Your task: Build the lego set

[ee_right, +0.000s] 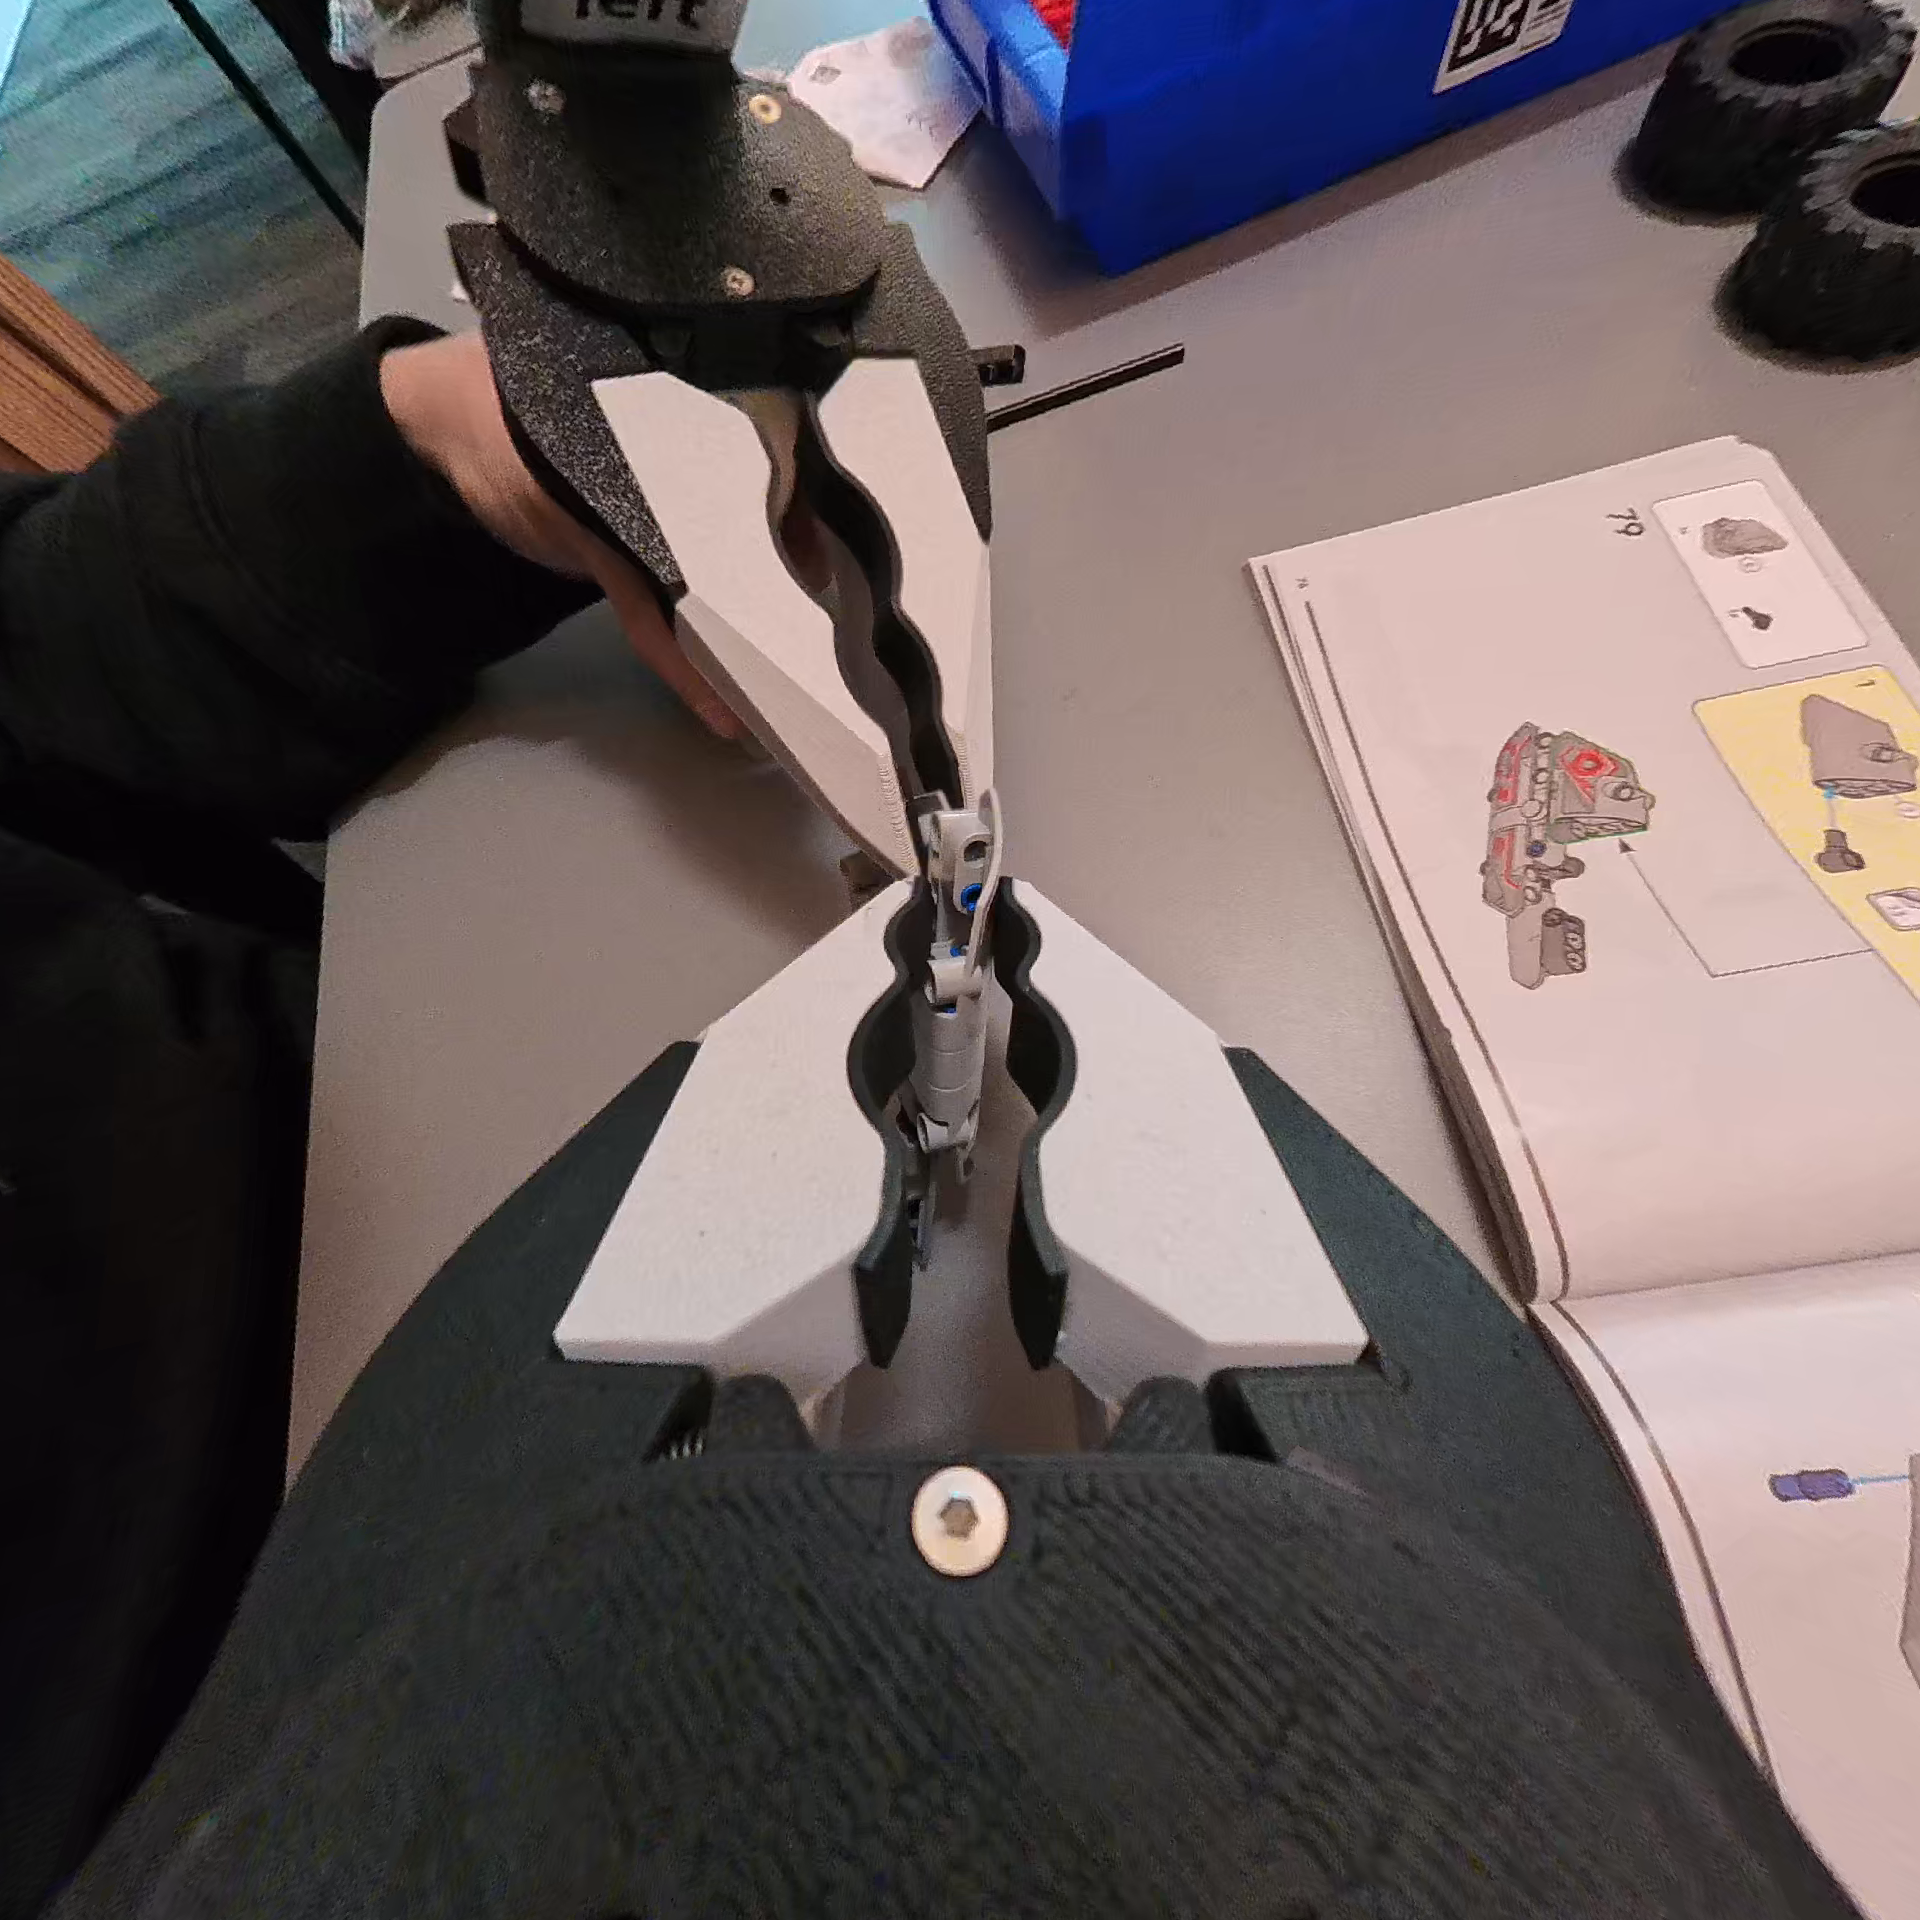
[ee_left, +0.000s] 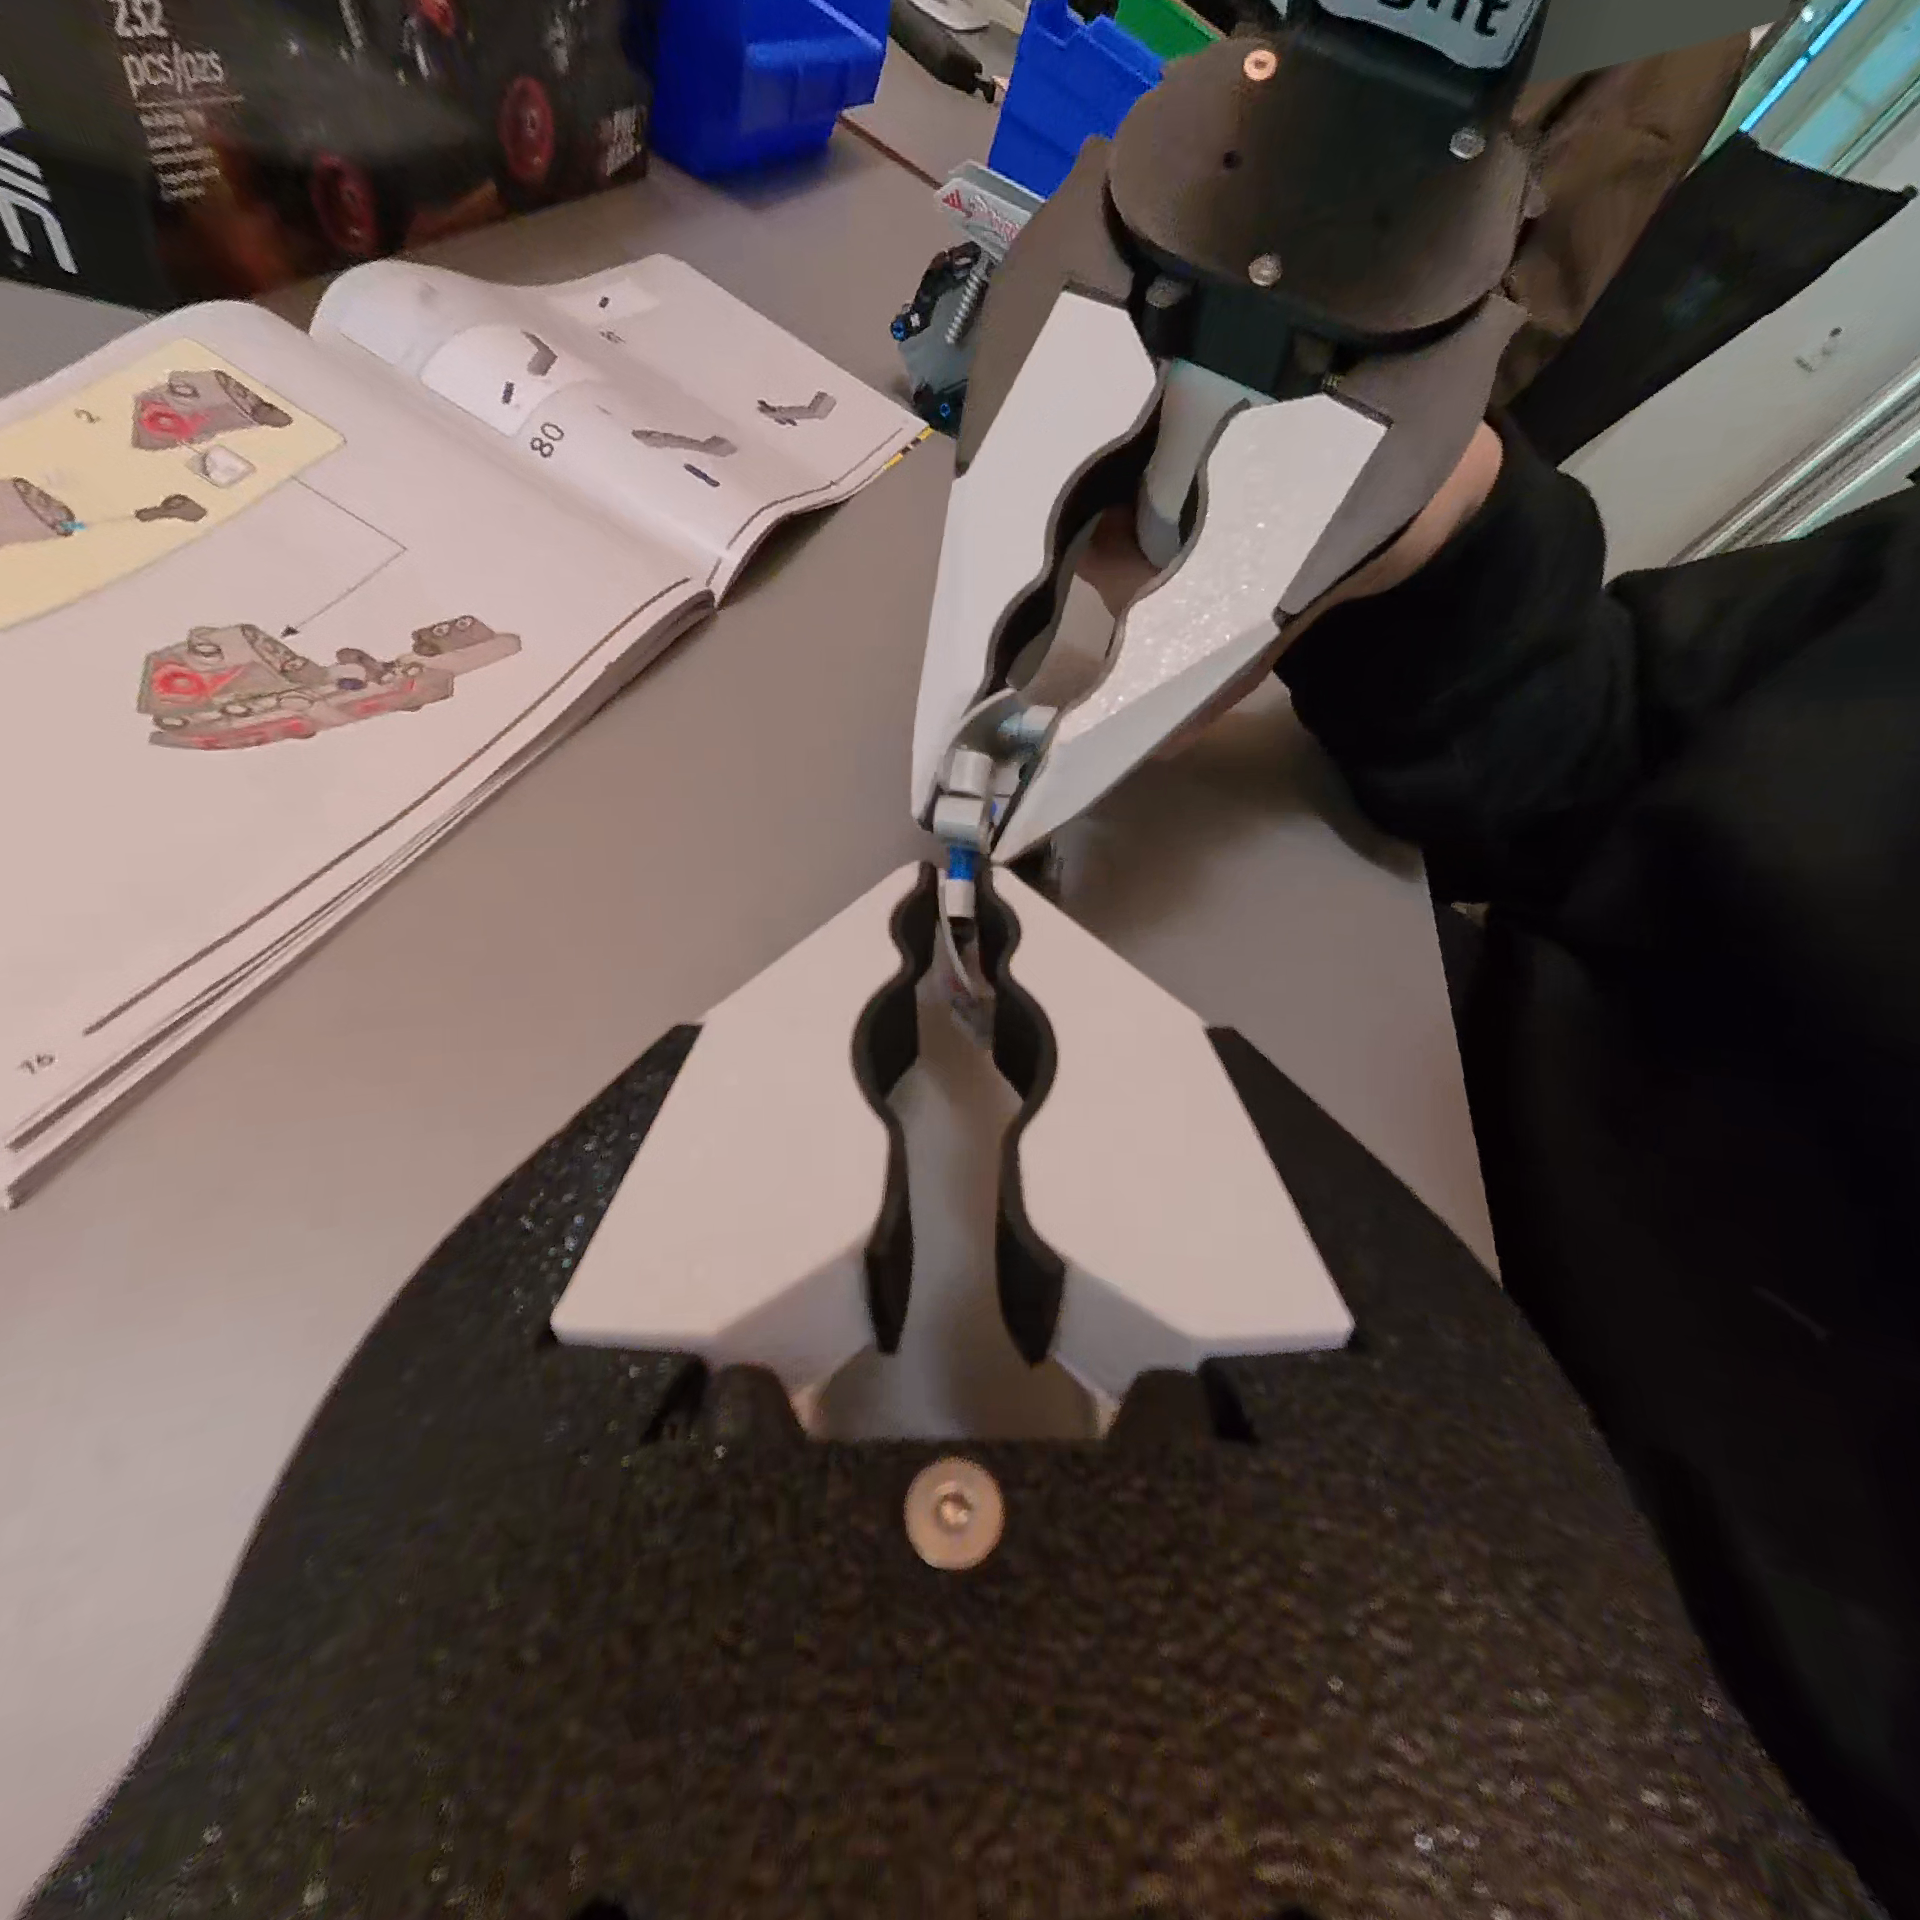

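two hand-held grippers meet tip to tip on one small lego piece

nearest the camera in the left wrist view, the left hand-held gripper (ee_left: 961,883) has its jaws closed on the lower end of a slim grey lego assembly (ee_left: 961,821) with blue pins. directly ahead, the right hand-held gripper (ee_left: 982,831) comes down from above, tips touching the left one's, and clamps the upper end of the same piece. the assembly hangs in the air above the grey worktop (ee_left: 727,831), between the two pairs of tips.

from the right wrist view the piece runs along the gap between the right gripper's fingers (ee_right: 810,1091).

a hand (ee_left: 1444,520) in a black sleeve holds the right gripper. to the side, an open instruction booklet (ee_left: 312,644) lies flat on the worktop. farther back stand blue bins (ee_left: 758,73), a dark set box (ee_left: 312,125) and a partly built model (ee_left: 940,332). in the right wrist view two black tyres (ee_right: 1787,114) sit in the far corner, near a thin black rod (ee_right: 1091,384).
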Available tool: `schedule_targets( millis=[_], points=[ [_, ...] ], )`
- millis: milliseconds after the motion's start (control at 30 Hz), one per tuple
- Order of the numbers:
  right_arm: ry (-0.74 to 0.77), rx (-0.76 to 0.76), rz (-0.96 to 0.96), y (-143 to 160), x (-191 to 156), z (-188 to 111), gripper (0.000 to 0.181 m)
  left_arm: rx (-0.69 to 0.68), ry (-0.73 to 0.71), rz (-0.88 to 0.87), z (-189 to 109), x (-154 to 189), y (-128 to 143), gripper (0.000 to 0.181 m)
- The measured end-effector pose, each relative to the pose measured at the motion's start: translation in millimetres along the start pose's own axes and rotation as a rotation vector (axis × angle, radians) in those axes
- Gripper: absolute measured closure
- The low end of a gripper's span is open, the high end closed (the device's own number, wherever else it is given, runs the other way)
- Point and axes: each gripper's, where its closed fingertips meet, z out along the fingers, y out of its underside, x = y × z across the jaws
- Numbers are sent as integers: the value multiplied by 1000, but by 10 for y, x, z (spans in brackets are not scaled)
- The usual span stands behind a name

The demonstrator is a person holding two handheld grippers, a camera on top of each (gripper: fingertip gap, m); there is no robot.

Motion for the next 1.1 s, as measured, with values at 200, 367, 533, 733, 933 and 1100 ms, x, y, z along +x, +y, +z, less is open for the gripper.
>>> schedule_targets(
  millis=[200,367,533,733,933,1100],
  points=[
    [-45,41,42,-13,-12,2,171,25,19,8,-32,16,-24,177],
    [-58,129,32,-93,-36,-6,171,62,-4,95,-97,24,-80,177],
    [-27,160,-95,-149,-91,-24,171,66,-22,218,-125,72,-112,177],
    [-33,182,-190,-154,-143,-53,171,62,2,258,-131,130,-108,177],
    [-41,215,-146,-175,-107,-62,171,97,16,212,-136,121,-147,177],
    [-61,233,-138,-184,-126,-67,171,79,-5,249,-140,127,-140,177]
  ],
)
